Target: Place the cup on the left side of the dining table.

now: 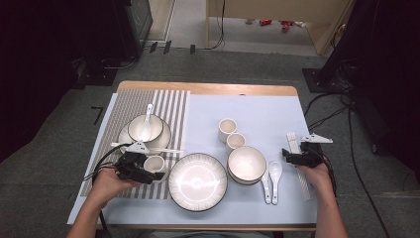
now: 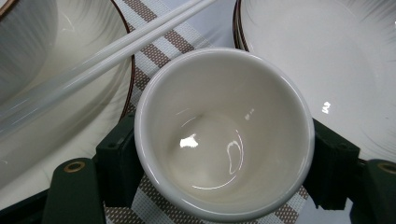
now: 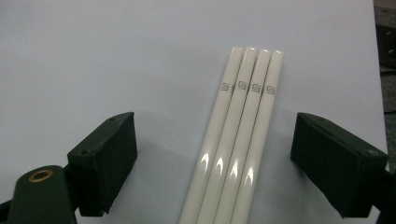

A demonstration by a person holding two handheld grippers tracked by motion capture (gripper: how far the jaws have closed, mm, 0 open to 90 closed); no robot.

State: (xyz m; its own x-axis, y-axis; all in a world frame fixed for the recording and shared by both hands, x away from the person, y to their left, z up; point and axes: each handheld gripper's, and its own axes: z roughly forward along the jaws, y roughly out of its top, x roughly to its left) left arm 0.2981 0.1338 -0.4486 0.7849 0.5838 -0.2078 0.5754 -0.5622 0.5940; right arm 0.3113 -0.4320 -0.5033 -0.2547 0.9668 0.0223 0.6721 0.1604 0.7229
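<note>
A small white cup (image 2: 219,140) stands upright on the striped mat (image 2: 154,51), seen from above in the left gripper view. My left gripper (image 2: 219,158) is shut on it, one black pad against each side under the rim. From the high view the cup (image 1: 154,162) and left gripper (image 1: 154,168) sit just left of the large plate (image 1: 198,181). My right gripper (image 3: 215,135) stands open over several white chopsticks (image 3: 238,130) lying side by side on the white cloth, not touching them. The right gripper (image 1: 292,154) is at the table's right side.
A bowl holding a spoon (image 1: 145,129) sits on a plate on the mat, with a pair of white chopsticks (image 1: 163,149) beside it. Mid-table are two cups (image 1: 227,129), a bowl (image 1: 246,163) and two spoons (image 1: 271,173). The table's front edge is near my hands.
</note>
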